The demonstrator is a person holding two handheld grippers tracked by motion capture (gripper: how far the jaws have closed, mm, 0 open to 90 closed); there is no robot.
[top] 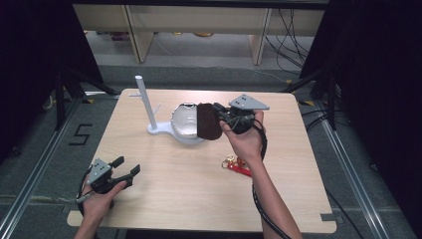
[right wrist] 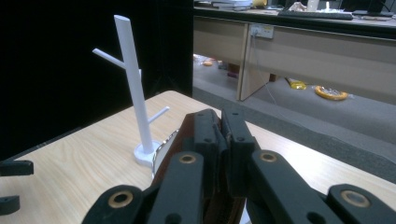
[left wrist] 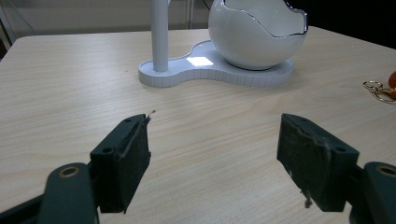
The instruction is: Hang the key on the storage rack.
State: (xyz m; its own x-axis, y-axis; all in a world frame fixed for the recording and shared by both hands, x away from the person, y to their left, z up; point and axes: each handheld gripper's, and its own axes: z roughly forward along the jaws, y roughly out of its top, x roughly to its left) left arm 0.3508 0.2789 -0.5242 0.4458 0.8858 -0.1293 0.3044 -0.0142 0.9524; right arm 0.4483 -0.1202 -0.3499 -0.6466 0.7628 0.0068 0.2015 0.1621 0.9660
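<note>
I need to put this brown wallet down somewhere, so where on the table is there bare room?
The widest bare patch is the near middle of the table, between the left gripper and the red key fob with rings. The right edge past the right gripper, which holds the brown wallet, is free too. It is crowded around the white stand and its egg-shaped bowl.

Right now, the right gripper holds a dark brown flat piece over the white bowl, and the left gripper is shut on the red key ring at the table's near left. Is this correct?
Not quite. The left gripper is open and holds nothing; the left gripper view shows its jaws wide apart over bare table. The red key ring lies apart, near the right forearm, in the high view. The rest stands: the right gripper holds the dark brown flat piece over the white bowl.
</note>
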